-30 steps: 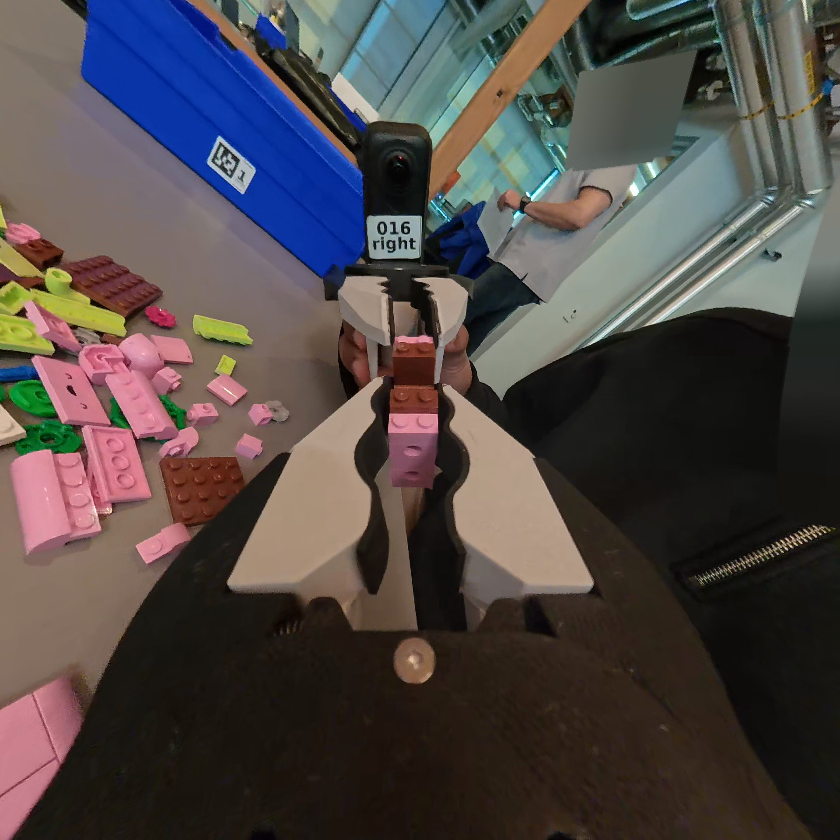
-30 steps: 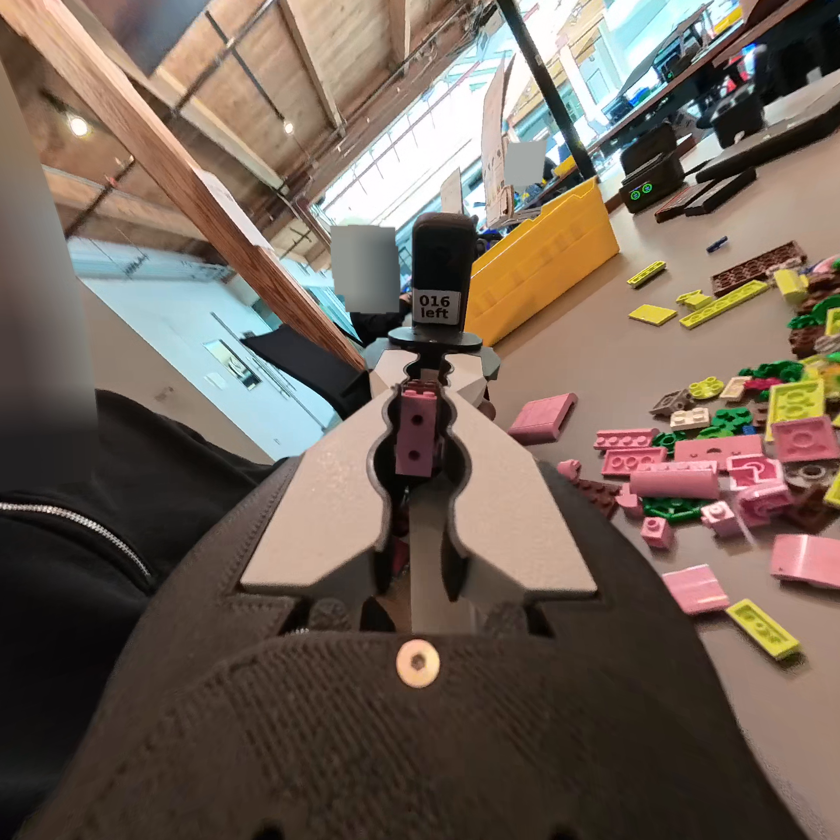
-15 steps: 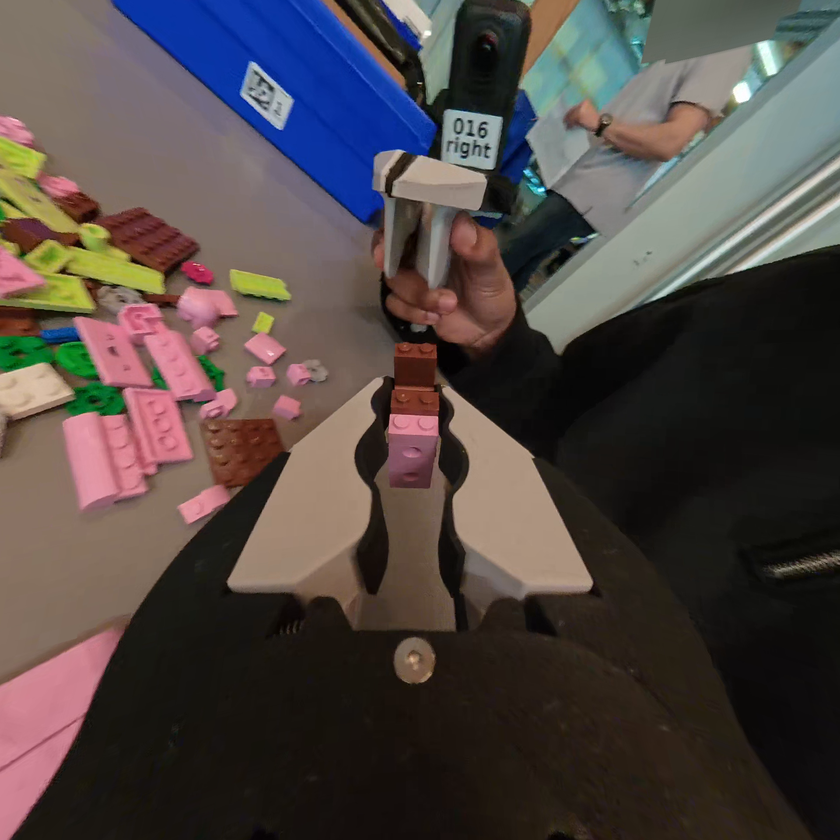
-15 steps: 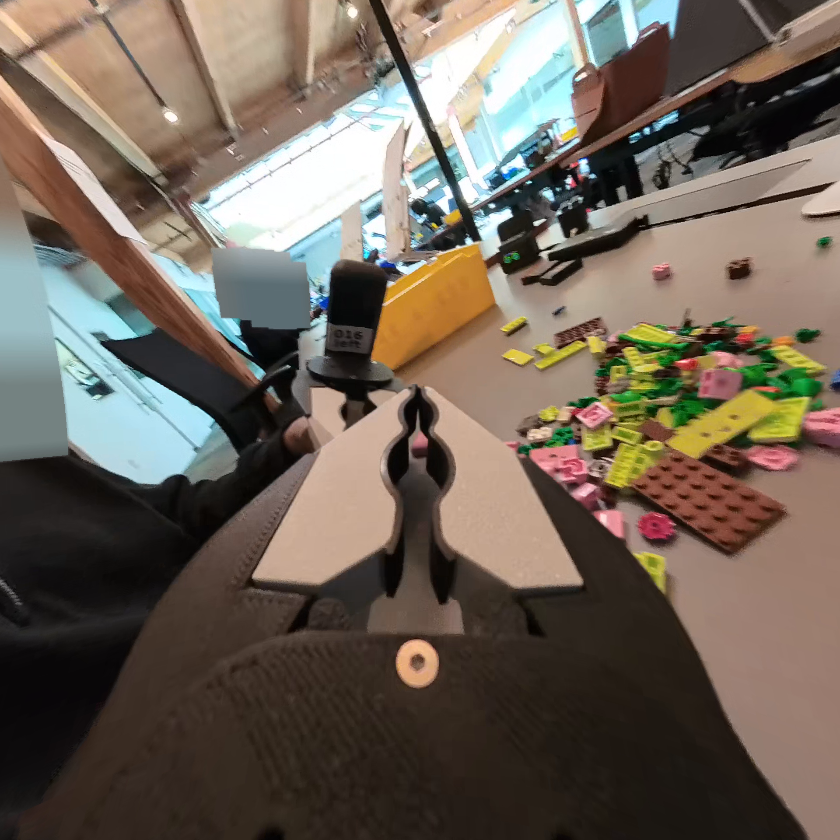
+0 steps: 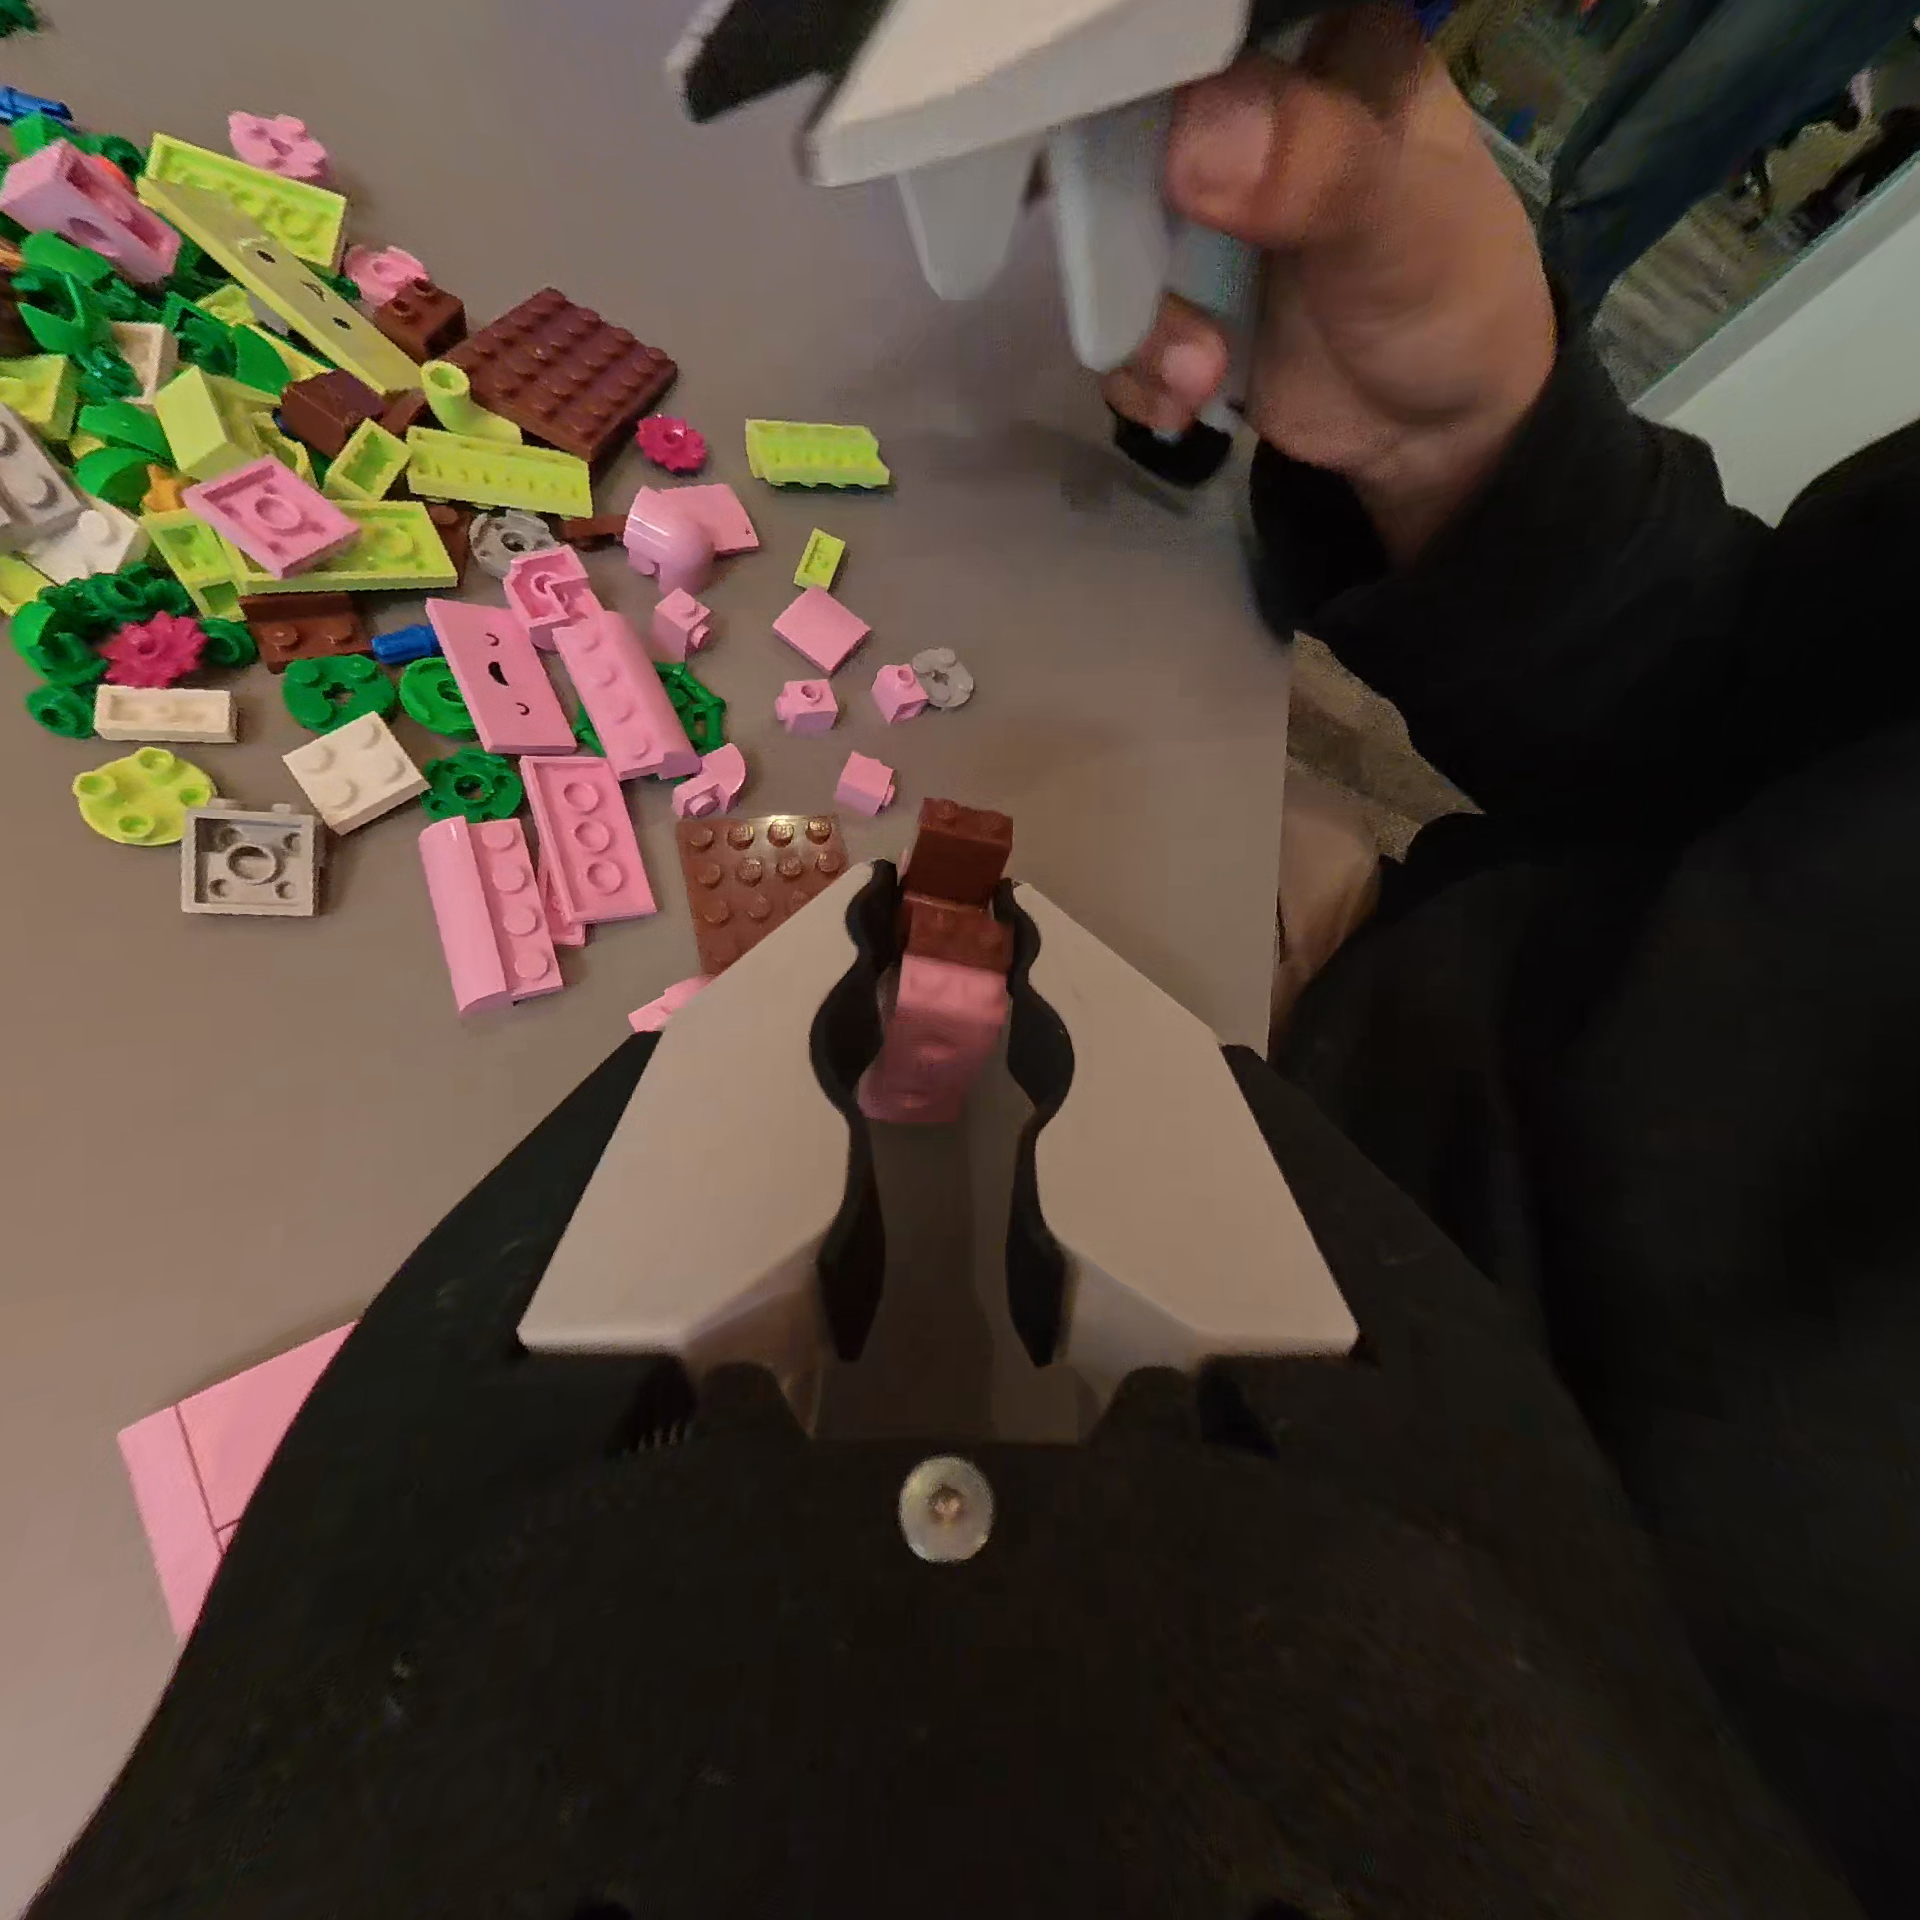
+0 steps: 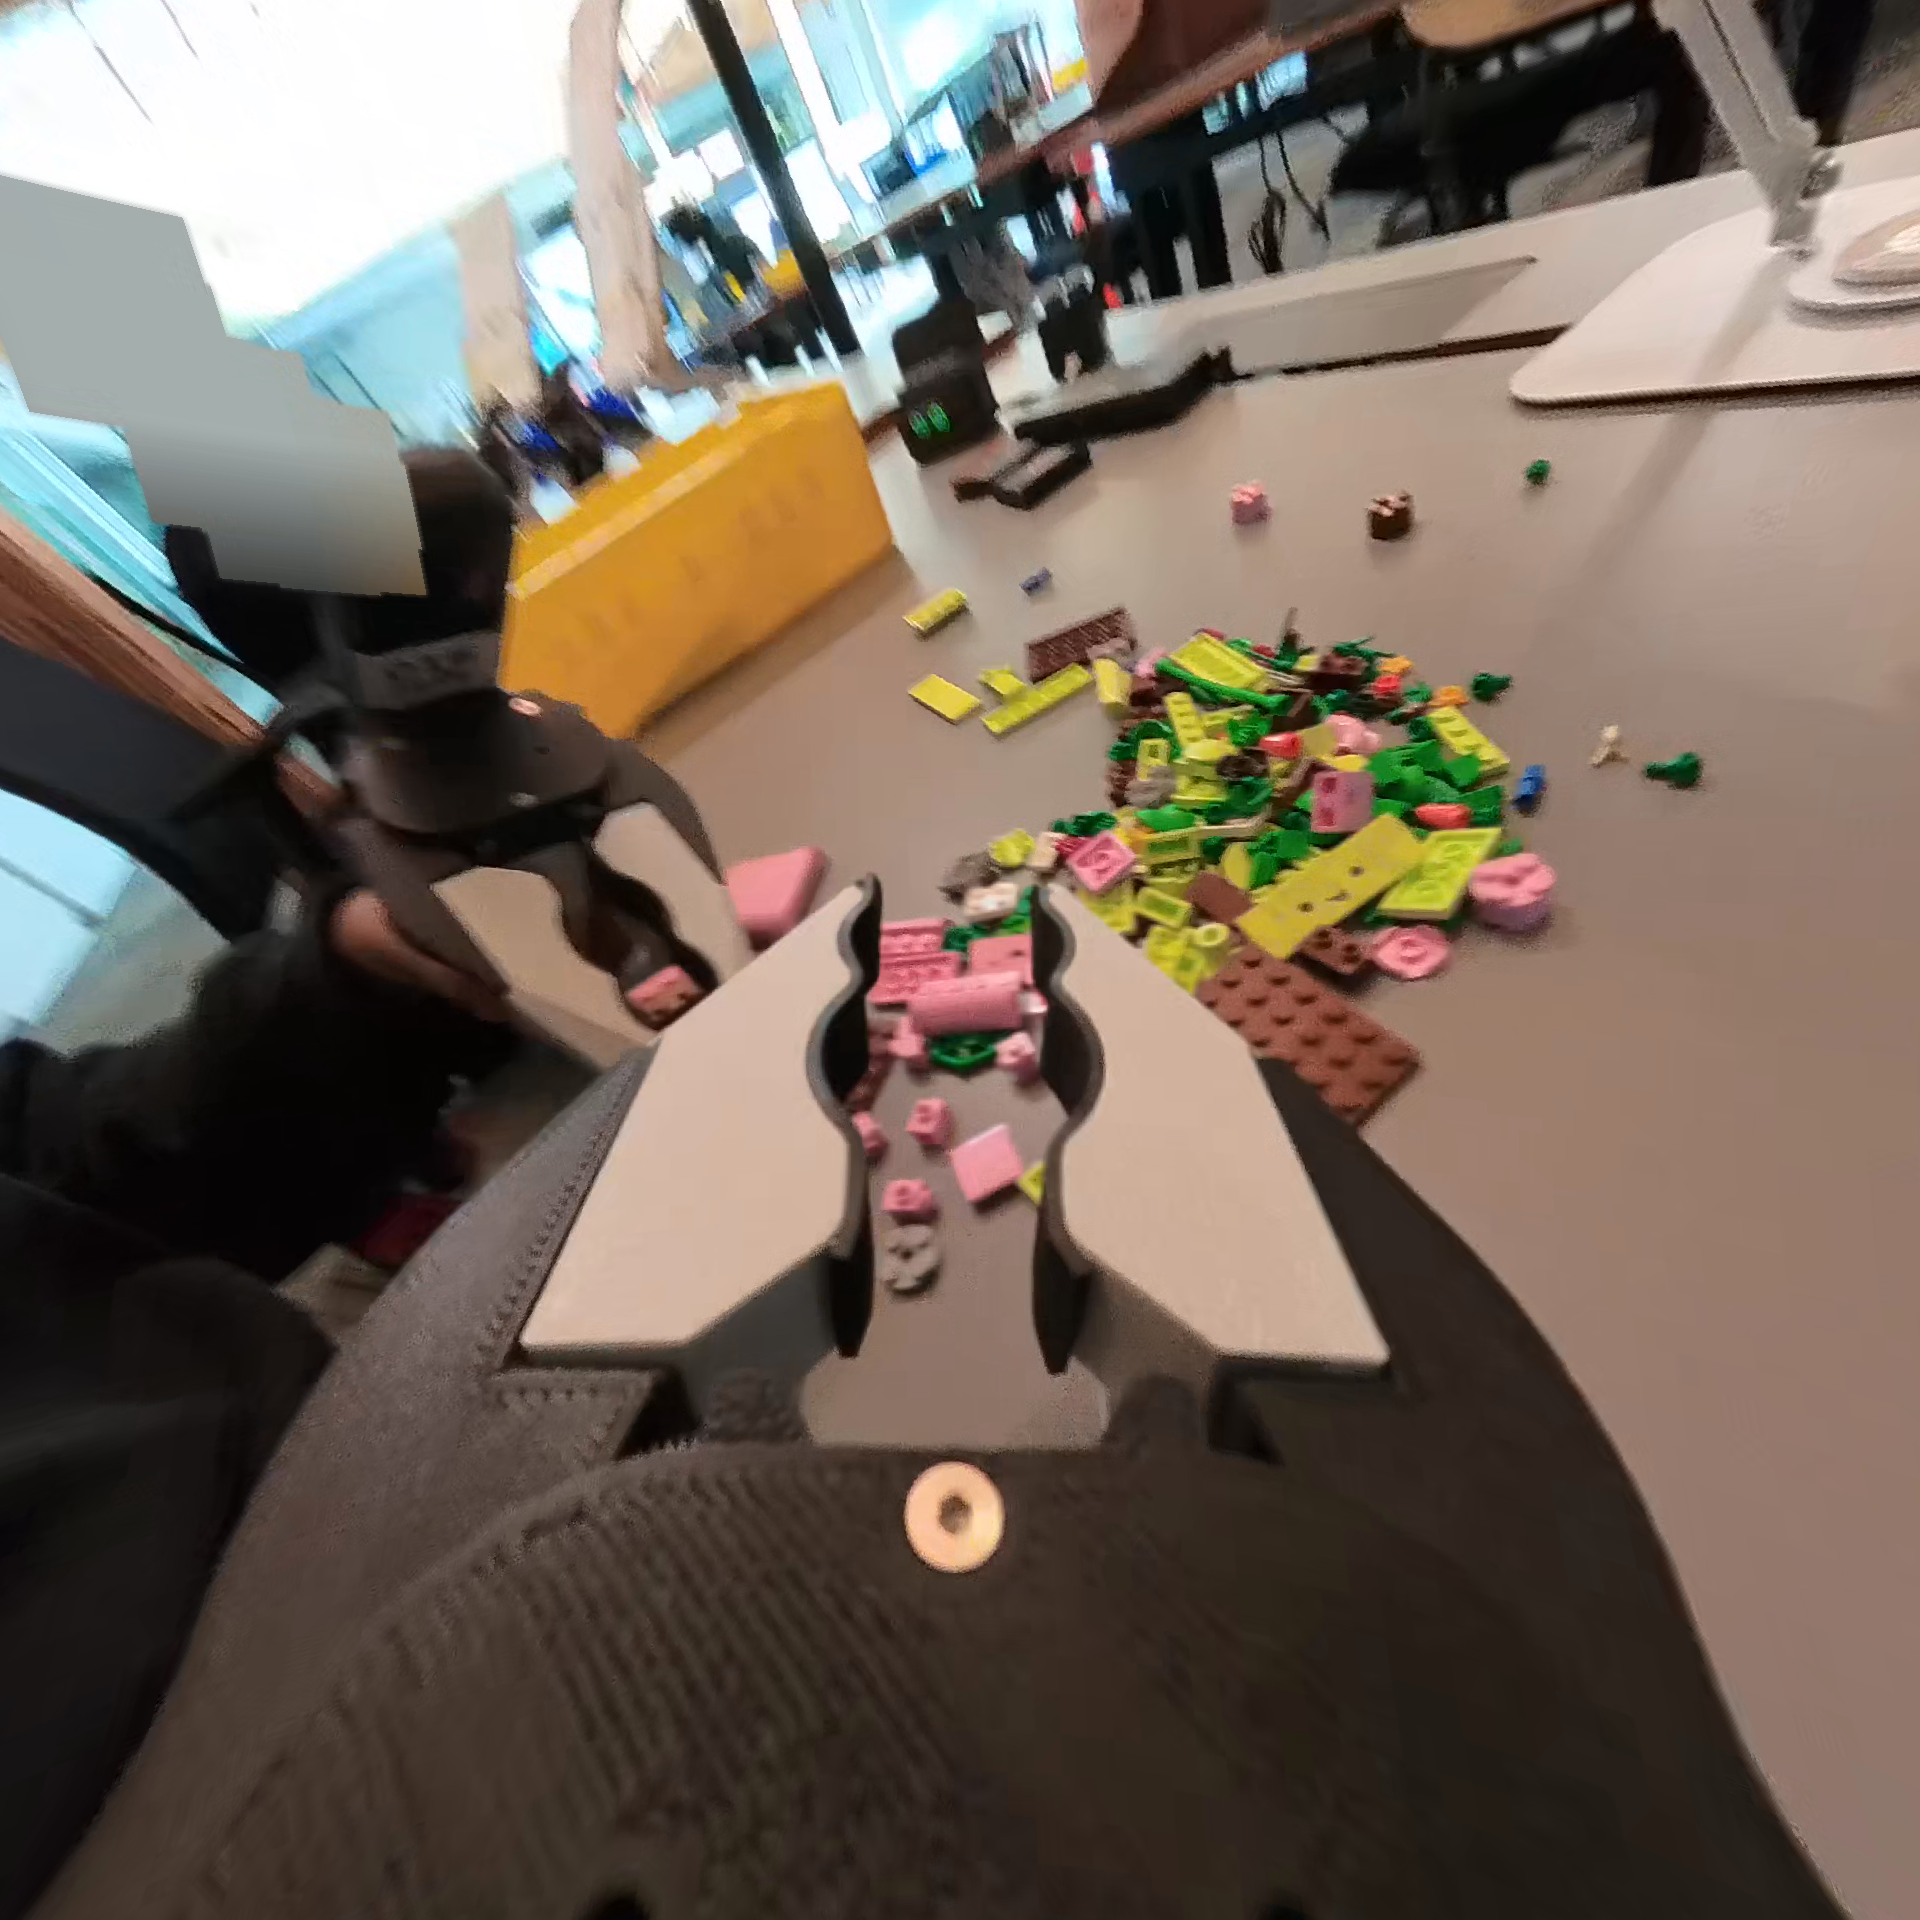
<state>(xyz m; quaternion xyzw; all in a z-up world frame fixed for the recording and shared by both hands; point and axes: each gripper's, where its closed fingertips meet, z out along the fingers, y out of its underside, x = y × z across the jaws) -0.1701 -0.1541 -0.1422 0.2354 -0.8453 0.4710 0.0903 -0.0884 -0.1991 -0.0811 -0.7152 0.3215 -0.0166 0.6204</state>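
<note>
Right now we clamp a small stack of bricks [image 5: 940, 977] in our left gripper [image 5: 943, 904]; its brown top juts past the tips and could snap off if knocked. Farther ahead, our right gripper [image 6: 956, 914] hangs open, empty, over loose bricks [image 6: 1299, 831].

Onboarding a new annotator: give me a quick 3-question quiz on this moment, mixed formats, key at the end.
1. True or false: the left tool is shut on a small brick stack of pink and brown pieces.
2. Multiple choice: what does the right tool hold? A) a pink brick B) a brown plate C) nothing
3. Fill in: the bin at the far side of the grey table is coloured ____.

Key
1. True; the pink brick sits below the two brown ones, clamped between the fingers.
2. C; its jaws stand apart, with loose pink bricks on the table seen through the gap.
3. Yellow.
</note>
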